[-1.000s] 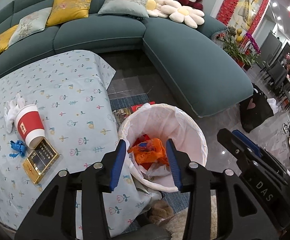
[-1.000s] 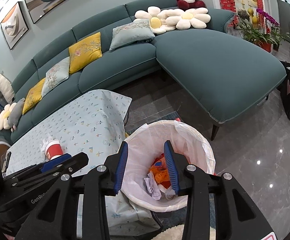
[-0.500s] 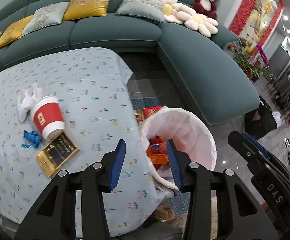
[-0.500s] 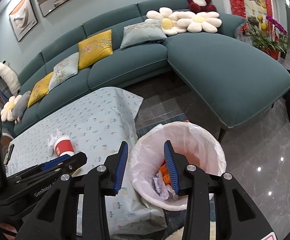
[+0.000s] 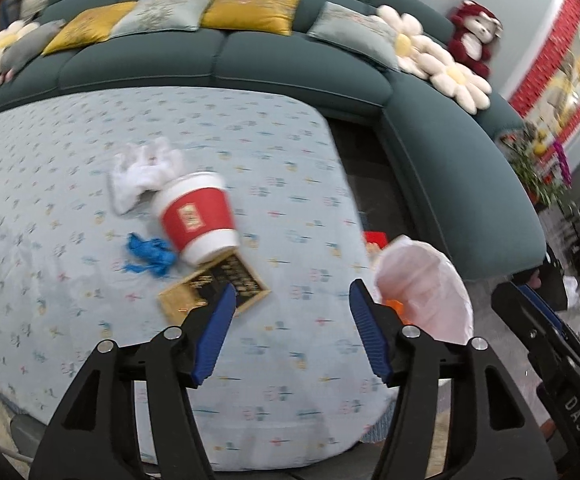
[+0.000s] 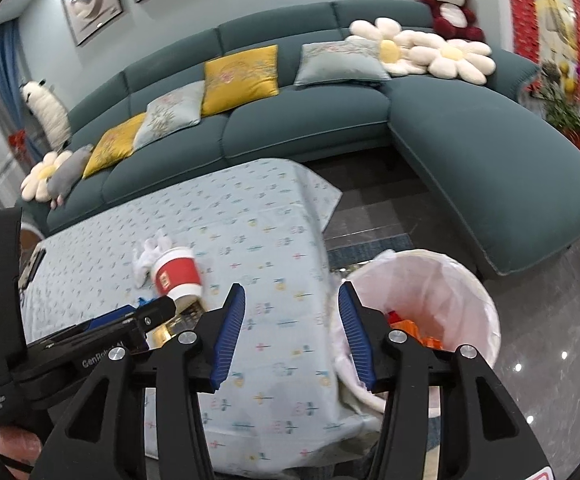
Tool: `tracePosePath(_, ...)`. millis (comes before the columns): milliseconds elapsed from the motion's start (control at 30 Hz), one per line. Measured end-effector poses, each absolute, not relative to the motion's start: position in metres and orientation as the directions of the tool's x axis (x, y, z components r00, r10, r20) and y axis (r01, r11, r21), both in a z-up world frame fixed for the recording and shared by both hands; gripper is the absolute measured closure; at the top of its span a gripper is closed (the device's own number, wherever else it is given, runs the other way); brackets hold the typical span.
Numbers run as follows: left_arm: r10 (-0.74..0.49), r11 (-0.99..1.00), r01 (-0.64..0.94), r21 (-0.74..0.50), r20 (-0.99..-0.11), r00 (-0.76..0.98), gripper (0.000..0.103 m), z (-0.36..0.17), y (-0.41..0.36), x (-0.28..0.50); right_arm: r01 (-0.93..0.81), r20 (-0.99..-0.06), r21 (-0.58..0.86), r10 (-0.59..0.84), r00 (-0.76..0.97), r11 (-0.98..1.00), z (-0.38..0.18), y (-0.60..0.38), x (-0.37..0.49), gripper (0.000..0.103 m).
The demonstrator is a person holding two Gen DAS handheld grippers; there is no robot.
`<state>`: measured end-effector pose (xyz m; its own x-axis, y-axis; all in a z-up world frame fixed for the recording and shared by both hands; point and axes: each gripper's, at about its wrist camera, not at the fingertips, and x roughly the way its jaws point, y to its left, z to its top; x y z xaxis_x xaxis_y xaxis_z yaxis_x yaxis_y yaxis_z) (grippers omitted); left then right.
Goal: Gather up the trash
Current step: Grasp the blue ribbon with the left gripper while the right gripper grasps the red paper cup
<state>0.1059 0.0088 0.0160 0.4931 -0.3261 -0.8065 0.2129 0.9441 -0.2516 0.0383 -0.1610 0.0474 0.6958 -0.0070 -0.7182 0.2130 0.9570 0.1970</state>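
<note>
While blurred, one cup [image 5: 196, 216], one bin [image 5: 430, 280]

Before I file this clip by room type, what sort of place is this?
Most likely a home living room: a teal sectional sofa with throw cushions and a plush bear, framed pictures on the wall, and a low cloth-covered table beside a lined trash bin.

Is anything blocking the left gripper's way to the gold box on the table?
Nothing visible does. The left gripper is open above bare tablecloth, with the gold box just ahead-left. The red cup lies against the box's far edge.
</note>
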Motion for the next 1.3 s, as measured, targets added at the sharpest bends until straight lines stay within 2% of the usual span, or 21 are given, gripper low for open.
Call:
tracePosePath(200,-0.278,0.959,0.107,-0.261,-0.815,0.508,0.036,0.005,0.056,0.117,0.154,-0.745,0.191,0.041,0.666,0.97,0.035,-0.125,0.059,0.055)
tracePosePath(433,-0.241,0.962,0.005,-0.273,-0.839,0.488,0.035,-0.018,0.1,0.14,0.08,-0.78,0.183,0.095,0.618,0.98,0.014,-0.081,0.092,0.055)
tracePosePath(800,-0.211,0.966,-0.051,-0.253,-0.887,0.411,0.036,-0.064,0.114,0.191,0.034,-0.819,0.191,0.14,0.556,0.981,-0.017,-0.049,0.151,0.055)
tracePosePath(967,-0.228,0.964,-0.045,-0.263,-0.9,0.372,0.054,-0.08,0.113,0.202,0.026,-0.832,0.19,0.147,0.536,0.982,-0.029,-0.045,0.171,0.055)
tracePosePath(1033,-0.249,0.96,-0.033,-0.279,-0.9,0.358,0.075,-0.084,0.113,0.204,0.025,-0.838,0.188,0.148,0.525,0.982,-0.036,-0.042,0.178,0.055)
tracePosePath(1133,-0.255,0.959,-0.021,-0.282,-0.893,0.371,0.081,-0.082,0.114,0.203,0.024,-0.845,0.194,0.155,0.512,0.981,-0.043,-0.039,0.186,0.055)
tracePosePath(1300,-0.251,0.954,-0.055,-0.293,-0.889,0.383,0.082,-0.082,0.128,0.205,0.009,-0.854,0.203,0.172,0.49,0.979,-0.056,-0.03,0.2,0.055)
